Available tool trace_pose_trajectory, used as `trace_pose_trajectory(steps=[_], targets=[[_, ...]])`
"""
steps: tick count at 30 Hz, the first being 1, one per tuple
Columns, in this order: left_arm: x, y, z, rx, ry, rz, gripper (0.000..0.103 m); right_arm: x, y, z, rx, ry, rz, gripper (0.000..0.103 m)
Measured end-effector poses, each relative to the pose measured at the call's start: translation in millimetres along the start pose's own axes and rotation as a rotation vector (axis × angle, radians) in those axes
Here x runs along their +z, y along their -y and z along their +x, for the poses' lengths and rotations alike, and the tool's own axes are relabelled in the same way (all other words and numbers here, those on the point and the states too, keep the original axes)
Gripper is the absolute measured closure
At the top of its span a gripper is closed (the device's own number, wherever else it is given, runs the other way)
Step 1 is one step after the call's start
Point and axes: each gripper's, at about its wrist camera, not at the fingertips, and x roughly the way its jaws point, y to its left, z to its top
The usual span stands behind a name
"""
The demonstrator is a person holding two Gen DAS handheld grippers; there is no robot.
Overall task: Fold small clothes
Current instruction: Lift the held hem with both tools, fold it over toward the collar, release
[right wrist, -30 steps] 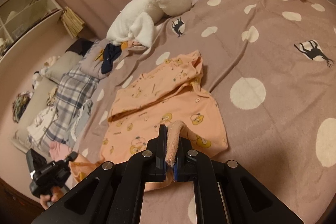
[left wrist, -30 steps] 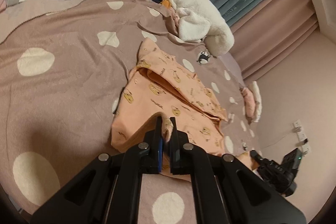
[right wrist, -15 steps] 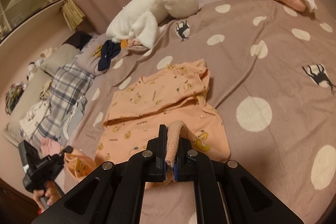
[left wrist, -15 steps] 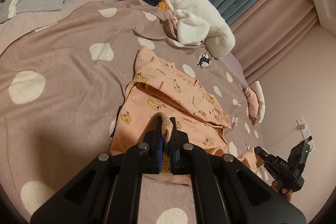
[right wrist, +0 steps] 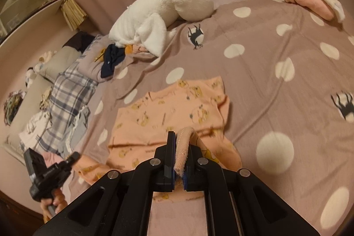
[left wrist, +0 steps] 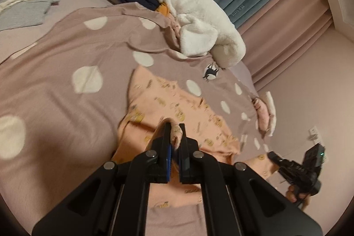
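Peach cotton garment (left wrist: 177,112) is being pinched at its near hem by both closed tongs, left (left wrist: 174,136) and right (right wrist: 180,147), likely for folding it over on the bed (right wrist: 276,85).

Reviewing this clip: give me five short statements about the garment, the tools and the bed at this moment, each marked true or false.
1. Both tools are shut on the peach garment. True: the left tool and the right tool each pinch an edge of it.
2. The garment is plain, with no print. False: it has small yellow cartoon prints.
3. The white plush lies on the garment. False: it lies apart, farther up the blanket.
4. The blanket has white dots. True.
5. The garment hangs in the air clear of the bed. False: most of it lies on the blanket, only the pinched edges are raised.
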Motion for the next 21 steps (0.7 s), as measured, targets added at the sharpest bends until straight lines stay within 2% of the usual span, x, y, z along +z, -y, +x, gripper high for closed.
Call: trace_pose_trajectory(steps=[4, 9, 12, 14, 16, 18, 20, 21], targets=[[28.8, 6.1, 16.6, -0.02, 0.009, -0.025, 0.101, 26.0, 11.2, 13.8, 0.032, -0.022, 0.045, 0.096], [67.4, 3.4, 50.5, 0.036, 0.06, -0.033, 0.1, 65.6, 23.9, 41.7, 0.013, -0.045, 0.056, 0.096], [82.0, -17.4, 84.2, 0.081, 0.058, -0.102, 0.099, 82.3, 38.7, 74.4, -0.034, -0.092, 0.102, 0.096], [84.7, -34.3, 109.9, 0.14, 0.041, -0.146, 0.098, 85.1, 52.3, 100.0, -0.056, -0.131, 0.137, 0.096], [83.9, -52.0, 130.2, 0.163, 0.02, -0.187, 0.097, 85.7, 64.6, 120.3, -0.089, -0.158, 0.174, 0.096], [83.8, -64.0, 137.7, 0.161, 0.043, -0.23, 0.097, 86.3, 75.2, 133.1, -0.119, -0.157, 0.222, 0.096], [86.5, -77.4, 138.6, 0.203, 0.083, -0.252, 0.09, 88.4, 81.5, 138.6, -0.174, -0.148, 0.235, 0.095], [88.8, -81.9, 137.3, 0.226, 0.093, -0.251, 0.09, 89.8, 82.6, 138.5, -0.195, -0.139, 0.231, 0.092]])
